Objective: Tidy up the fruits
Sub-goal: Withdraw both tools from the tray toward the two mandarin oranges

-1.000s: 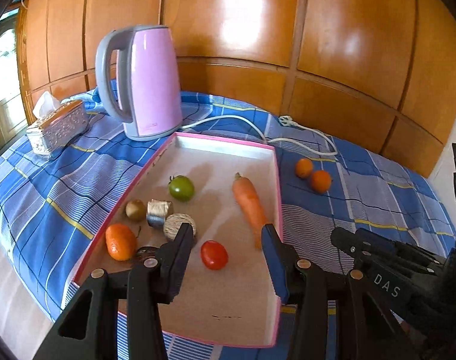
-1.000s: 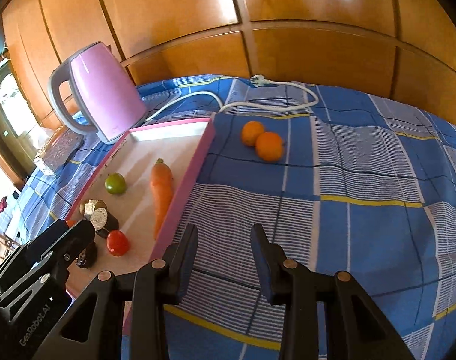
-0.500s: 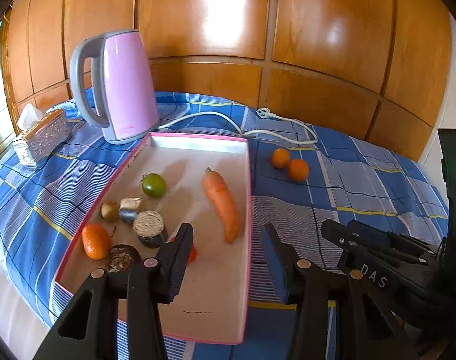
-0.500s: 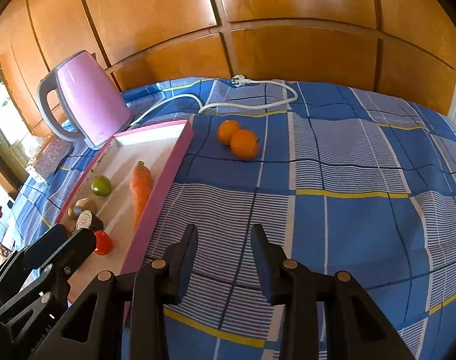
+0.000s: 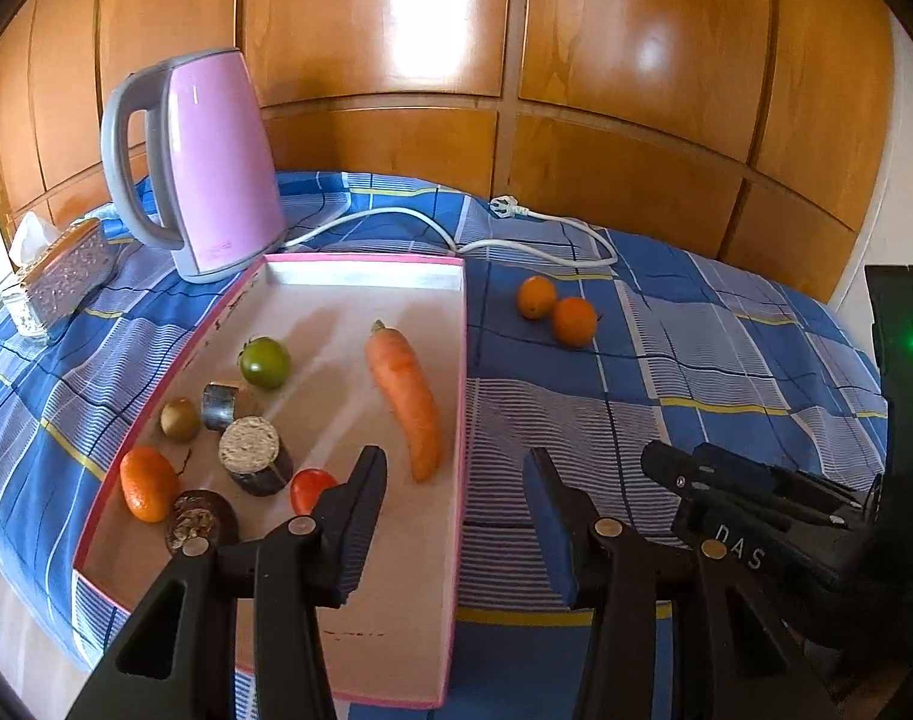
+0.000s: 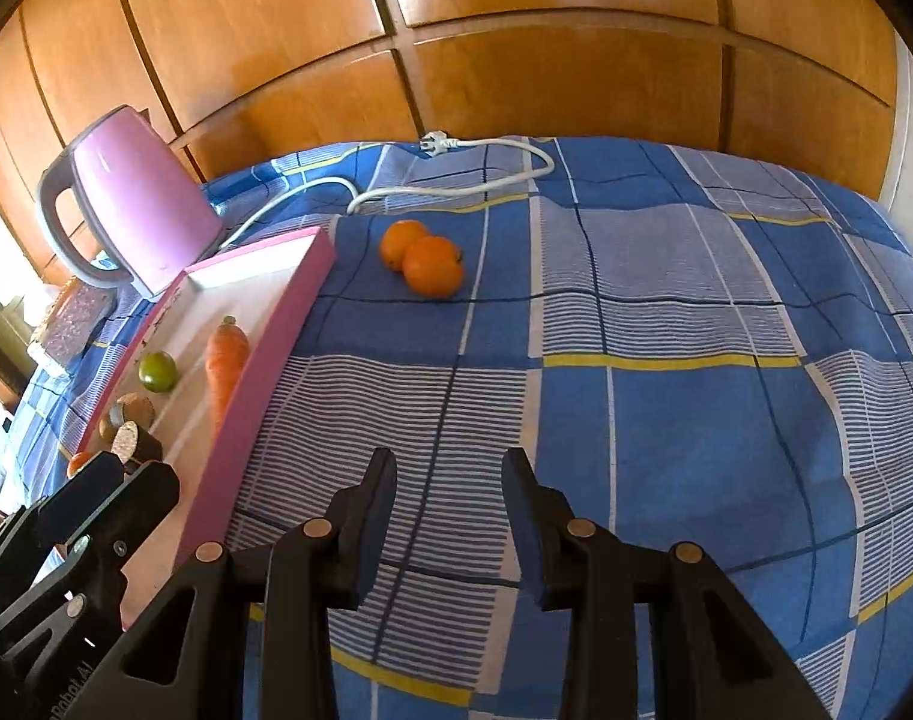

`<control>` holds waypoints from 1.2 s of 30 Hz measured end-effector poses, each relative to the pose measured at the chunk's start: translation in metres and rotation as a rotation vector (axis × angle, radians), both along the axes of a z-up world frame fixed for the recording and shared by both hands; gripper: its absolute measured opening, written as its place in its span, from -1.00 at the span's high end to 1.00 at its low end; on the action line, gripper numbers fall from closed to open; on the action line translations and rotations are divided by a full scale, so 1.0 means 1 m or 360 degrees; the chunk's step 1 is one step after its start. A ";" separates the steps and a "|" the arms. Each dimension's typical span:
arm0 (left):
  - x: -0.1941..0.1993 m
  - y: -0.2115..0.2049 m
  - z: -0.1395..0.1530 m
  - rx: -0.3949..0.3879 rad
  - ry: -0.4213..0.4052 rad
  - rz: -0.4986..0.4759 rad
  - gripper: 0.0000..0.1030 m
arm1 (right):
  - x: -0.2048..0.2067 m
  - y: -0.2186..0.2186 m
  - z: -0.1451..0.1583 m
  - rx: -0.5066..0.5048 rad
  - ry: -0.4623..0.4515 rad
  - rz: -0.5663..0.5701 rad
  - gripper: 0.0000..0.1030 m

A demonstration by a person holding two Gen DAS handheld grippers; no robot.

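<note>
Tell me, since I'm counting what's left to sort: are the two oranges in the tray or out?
Out. Both oranges lie on the cloth, right of the tray.

We see carrot (image 5: 405,387) in tray (image 5: 360,276); kettle (image 5: 207,159) behind tray; two oranges (image 5: 555,312) on bed right of tray.

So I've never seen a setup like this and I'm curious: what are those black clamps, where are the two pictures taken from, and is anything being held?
The clamps are two-finger grippers, one in each of a person's hands, each with a camera looking along its fingers. One picture is from the left gripper, the other from the right gripper. Both are open and hold nothing. On the blue checked cloth lies a pink tray with a carrot, a green tomato, a red one and more. Two oranges sit outside it, near a pink kettle and its cord.
</note>
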State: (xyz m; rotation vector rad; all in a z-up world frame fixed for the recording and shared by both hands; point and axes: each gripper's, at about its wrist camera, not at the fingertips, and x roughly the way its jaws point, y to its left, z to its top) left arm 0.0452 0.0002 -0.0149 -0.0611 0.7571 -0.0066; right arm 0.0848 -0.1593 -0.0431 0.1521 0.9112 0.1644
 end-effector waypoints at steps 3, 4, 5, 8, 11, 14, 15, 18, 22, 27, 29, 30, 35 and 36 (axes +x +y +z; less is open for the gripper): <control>0.003 -0.003 0.000 0.0000 0.0000 -0.0004 0.07 | 0.002 -0.002 -0.003 0.0000 0.0013 -0.0005 0.29; 0.005 -0.004 0.000 0.0000 -0.0001 -0.0006 0.07 | 0.002 -0.002 -0.004 0.0000 0.0016 -0.0007 0.29; 0.005 -0.004 0.000 0.0000 -0.0002 -0.0008 0.07 | 0.003 -0.002 -0.005 0.0001 0.0020 -0.0009 0.29; 0.010 -0.007 0.001 -0.0003 -0.0004 -0.0013 0.07 | 0.005 -0.003 -0.007 0.0000 0.0026 -0.0014 0.29; 0.013 -0.009 0.001 -0.0005 -0.0004 -0.0017 0.07 | 0.007 -0.005 -0.008 -0.0002 0.0029 -0.0016 0.29; 0.017 -0.012 0.002 -0.0006 -0.0006 -0.0021 0.07 | 0.011 -0.006 -0.008 -0.0008 0.0033 -0.0017 0.29; 0.018 -0.013 0.002 -0.0006 -0.0006 -0.0022 0.07 | 0.012 -0.006 -0.008 -0.0011 0.0032 -0.0016 0.29; 0.021 -0.014 0.002 -0.0007 -0.0007 -0.0022 0.07 | 0.015 -0.006 -0.007 -0.0018 0.0026 -0.0009 0.29; 0.028 -0.016 0.002 -0.0009 -0.0004 -0.0027 0.07 | 0.022 -0.005 -0.006 -0.0030 0.0019 0.0001 0.29; 0.035 -0.018 0.001 -0.0009 0.0006 -0.0030 0.07 | 0.029 -0.004 -0.005 -0.0047 0.0012 0.0011 0.29; 0.037 -0.018 0.000 -0.0009 0.0010 -0.0030 0.07 | 0.032 -0.004 -0.004 -0.0053 0.0008 0.0015 0.29; 0.038 -0.018 -0.001 -0.0011 0.0014 -0.0029 0.07 | 0.034 -0.003 -0.004 -0.0057 0.0006 0.0016 0.29; 0.045 -0.016 -0.004 -0.0017 0.0030 -0.0028 0.07 | 0.042 -0.005 -0.006 -0.0063 0.0006 0.0010 0.29; 0.046 -0.016 -0.004 -0.0019 0.0033 -0.0025 0.07 | 0.044 -0.004 -0.006 -0.0064 0.0006 0.0009 0.29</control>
